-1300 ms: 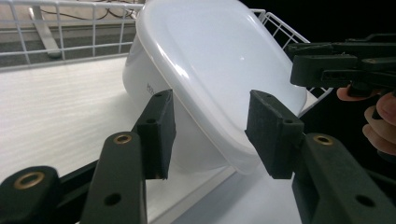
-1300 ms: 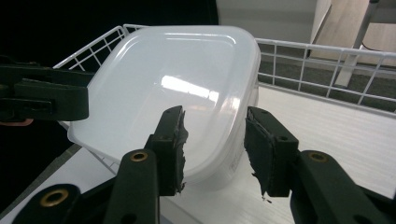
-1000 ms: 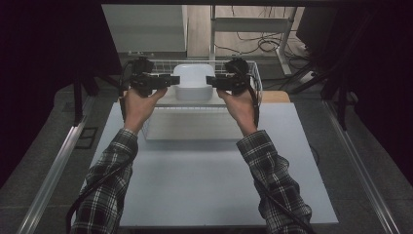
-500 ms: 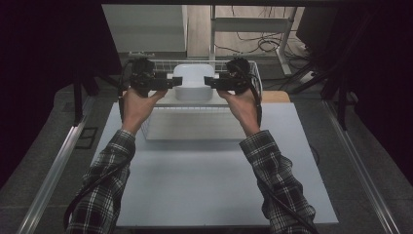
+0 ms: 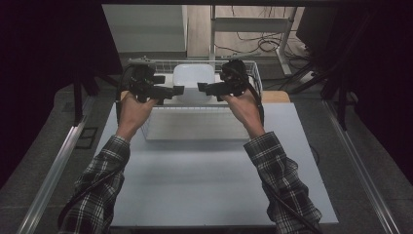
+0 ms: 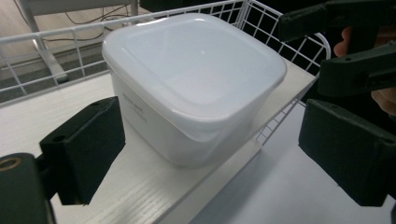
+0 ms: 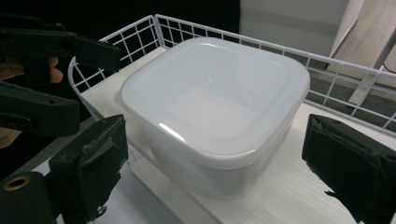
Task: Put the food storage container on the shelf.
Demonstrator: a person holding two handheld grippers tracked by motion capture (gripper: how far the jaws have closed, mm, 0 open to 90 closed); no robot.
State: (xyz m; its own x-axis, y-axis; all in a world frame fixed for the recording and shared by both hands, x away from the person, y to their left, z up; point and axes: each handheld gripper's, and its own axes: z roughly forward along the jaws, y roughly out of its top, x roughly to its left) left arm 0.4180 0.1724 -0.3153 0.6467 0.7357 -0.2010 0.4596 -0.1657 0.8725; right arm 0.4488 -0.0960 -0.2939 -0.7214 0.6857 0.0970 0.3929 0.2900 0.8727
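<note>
since both tools just opened wide, left tool (image 5: 179,89) at 9, right tool (image 5: 201,87) at 3 of white lidded box (image 5: 194,80), nothing gripped; careless pullback could nudge box into wire basket (image 5: 254,78).

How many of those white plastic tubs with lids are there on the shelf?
1. A single white lidded container sits on the pale board inside the wire basket, between the two grippers. Behind it the basket is partly hidden, so something small could sit there.

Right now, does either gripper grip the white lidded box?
Neither: left gripper and right gripper, jaws just opening, flank the white lidded box without touching it.
</note>
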